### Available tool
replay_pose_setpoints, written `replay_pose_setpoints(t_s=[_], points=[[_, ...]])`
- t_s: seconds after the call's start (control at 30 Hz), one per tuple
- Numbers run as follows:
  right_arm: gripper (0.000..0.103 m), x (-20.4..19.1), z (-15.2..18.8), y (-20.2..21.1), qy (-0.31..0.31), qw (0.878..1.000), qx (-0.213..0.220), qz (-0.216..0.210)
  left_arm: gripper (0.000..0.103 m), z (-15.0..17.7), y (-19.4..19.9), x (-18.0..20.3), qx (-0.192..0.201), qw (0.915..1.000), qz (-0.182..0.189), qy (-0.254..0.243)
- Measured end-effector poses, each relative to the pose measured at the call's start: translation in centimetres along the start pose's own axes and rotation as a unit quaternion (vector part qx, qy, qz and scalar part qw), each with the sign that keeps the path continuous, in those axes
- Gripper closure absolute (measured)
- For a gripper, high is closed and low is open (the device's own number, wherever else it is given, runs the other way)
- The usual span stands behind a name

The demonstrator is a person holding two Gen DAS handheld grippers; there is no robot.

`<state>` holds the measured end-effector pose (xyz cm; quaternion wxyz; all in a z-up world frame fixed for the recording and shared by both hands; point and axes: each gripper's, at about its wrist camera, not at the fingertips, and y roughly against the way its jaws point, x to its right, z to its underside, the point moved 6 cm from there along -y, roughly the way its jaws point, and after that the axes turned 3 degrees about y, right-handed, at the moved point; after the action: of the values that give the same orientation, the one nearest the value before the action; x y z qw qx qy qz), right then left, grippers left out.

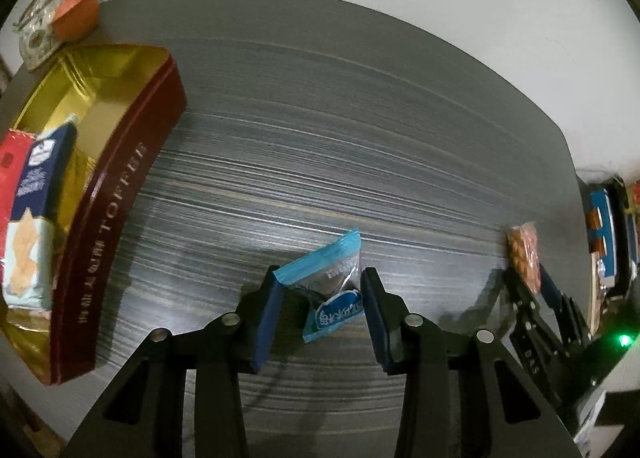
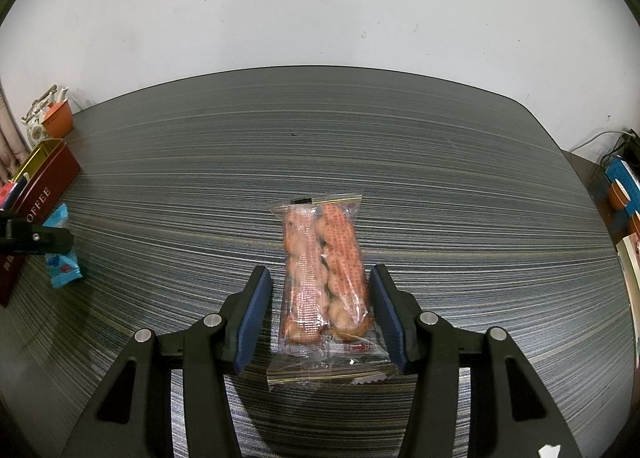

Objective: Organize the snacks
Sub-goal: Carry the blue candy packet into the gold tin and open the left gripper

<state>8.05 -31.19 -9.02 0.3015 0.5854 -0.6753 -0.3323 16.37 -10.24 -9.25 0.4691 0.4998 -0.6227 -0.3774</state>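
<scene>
A small blue snack packet (image 1: 331, 285) lies on the striped dark table between the pads of my left gripper (image 1: 320, 278), which is open around it. A clear packet of orange-brown snacks (image 2: 325, 278) lies between the pads of my right gripper (image 2: 320, 278), also open, jaws a little apart from its sides. The dark red toffee tin (image 1: 120, 193) stands open at the left, holding a blue-and-white cracker pack (image 1: 30, 217) and a red pack (image 1: 12, 161). In the right wrist view the tin (image 2: 44, 185), the blue packet (image 2: 60, 254) and the left gripper (image 2: 60, 240) show at far left.
A teapot (image 1: 36, 33) and an orange cup (image 1: 76, 15) stand at the table's far left corner. Books and boxes (image 2: 624, 185) sit beyond the right table edge. My right gripper (image 1: 528, 278) with the orange packet (image 1: 525, 254) shows at the right of the left wrist view.
</scene>
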Motion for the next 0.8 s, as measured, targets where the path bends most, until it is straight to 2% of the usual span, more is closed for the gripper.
replay_pose_setpoints(t_s=[0.33,0.5,0.67,0.8], points=[[0.054,0.0,0.0,0.0,0.0,1.0,0.0,0.0,0.062,0.5,3.8,0.9,0.034,0.9982,-0.013,-0.048],[0.054,0.0,0.0,0.0,0.0,1.0,0.0,0.0,0.062,0.8,6.2,-0.1,0.051,0.9961,-0.019,-0.07],[0.054,-0.1,0.0,0.0,0.0,1.0,0.0,0.0,0.062,0.7,8.3,-2.3,0.078,0.9927,-0.032,-0.086],[0.054,-0.2,0.0,0.0,0.0,1.0,0.0,0.0,0.062,-0.1,10.0,-4.9,0.095,0.991,-0.048,-0.081]])
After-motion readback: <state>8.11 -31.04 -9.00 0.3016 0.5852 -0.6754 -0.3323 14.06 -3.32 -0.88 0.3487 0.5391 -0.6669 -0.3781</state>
